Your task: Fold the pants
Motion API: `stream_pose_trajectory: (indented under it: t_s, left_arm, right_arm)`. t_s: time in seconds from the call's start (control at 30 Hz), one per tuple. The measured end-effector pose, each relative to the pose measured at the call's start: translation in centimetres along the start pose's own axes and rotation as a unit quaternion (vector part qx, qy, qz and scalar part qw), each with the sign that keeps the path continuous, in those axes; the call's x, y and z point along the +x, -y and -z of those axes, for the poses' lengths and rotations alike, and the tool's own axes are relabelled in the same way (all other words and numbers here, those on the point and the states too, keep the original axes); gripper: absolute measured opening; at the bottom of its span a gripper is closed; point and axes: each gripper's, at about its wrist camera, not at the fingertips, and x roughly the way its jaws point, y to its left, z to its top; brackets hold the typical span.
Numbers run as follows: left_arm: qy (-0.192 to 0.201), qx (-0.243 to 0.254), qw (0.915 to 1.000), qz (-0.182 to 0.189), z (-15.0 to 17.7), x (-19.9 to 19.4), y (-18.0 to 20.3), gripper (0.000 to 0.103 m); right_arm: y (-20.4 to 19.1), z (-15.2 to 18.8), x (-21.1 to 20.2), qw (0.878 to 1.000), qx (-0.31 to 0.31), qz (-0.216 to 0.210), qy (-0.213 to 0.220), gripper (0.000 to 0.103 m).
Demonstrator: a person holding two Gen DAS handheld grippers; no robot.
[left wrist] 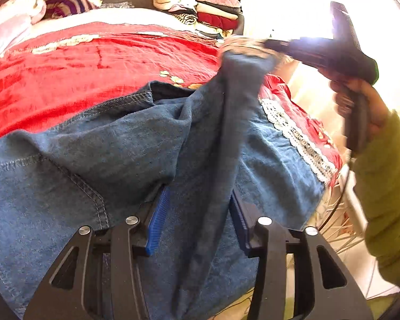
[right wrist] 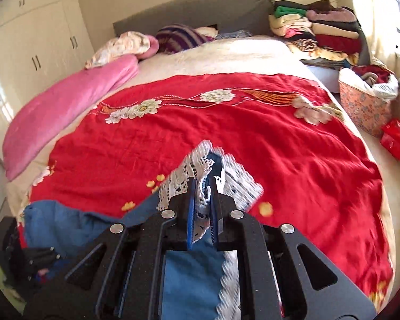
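Blue denim pants [left wrist: 114, 144] with a white lace hem lie on a red bedspread [left wrist: 93, 61] at the bed's near edge. My left gripper [left wrist: 197, 213] has blue pads set wide apart on either side of a raised ridge of denim; it does not pinch it. My right gripper [right wrist: 202, 208] is shut on the lace hem [right wrist: 184, 176] of a pant leg and holds it lifted above the bed. In the left wrist view the right gripper [left wrist: 256, 46] appears at the upper right, pulling that leg up and taut.
Red bedspread [right wrist: 253, 138] covers most of the bed. A pink blanket [right wrist: 61, 106] lies along the left side. Stacked folded clothes [right wrist: 320, 29] sit at the head right. A patterned basket [right wrist: 365, 106] and a red bag [right wrist: 397, 138] stand right of the bed.
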Motion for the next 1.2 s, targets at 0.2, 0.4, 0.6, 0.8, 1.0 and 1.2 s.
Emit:
stream_pose_trajectory:
  t_s: [0.2, 0.4, 0.6, 0.8, 1.0, 1.2]
  left_arm:
    - [0.023, 0.048, 0.9985, -0.009, -0.4, -1.8, 1.1, 0.003]
    - [0.021, 0.087, 0.9959, -0.014, 0.8, -3.4, 2.5, 0.003]
    - [-0.01, 0.112, 0.9934, -0.019, 2.6, -2.5, 3.2, 0.004]
    - [-0.018, 0.111, 0.9933, -0.026, 3.3, -2.4, 3.1, 0.004]
    - [-0.022, 0.129, 0.9905, -0.043, 3.7, -2.6, 3.9, 0.003]
    - [-0.049, 0.162, 0.9844, -0.047, 4.9, -2.2, 5.0, 0.003]
  right_arm:
    - [2.9, 4.3, -4.7, 0.999, 0.042, -0.01, 0.001, 0.005]
    - [3.7, 8.8, -7.2, 0.998, 0.058, -0.02, -0.016, 0.005]
    - [4.7, 12.6, -7.9, 0.996, 0.068, -0.026, -0.051, 0.006]
    - [5.1, 14.8, -8.1, 0.994, 0.065, -0.041, -0.079, 0.016]
    - [4.3, 15.9, -8.2, 0.993, 0.025, -0.039, -0.106, 0.003]
    - [4.5, 17.0, -7.8, 0.991, -0.002, -0.005, -0.13, 0.004]
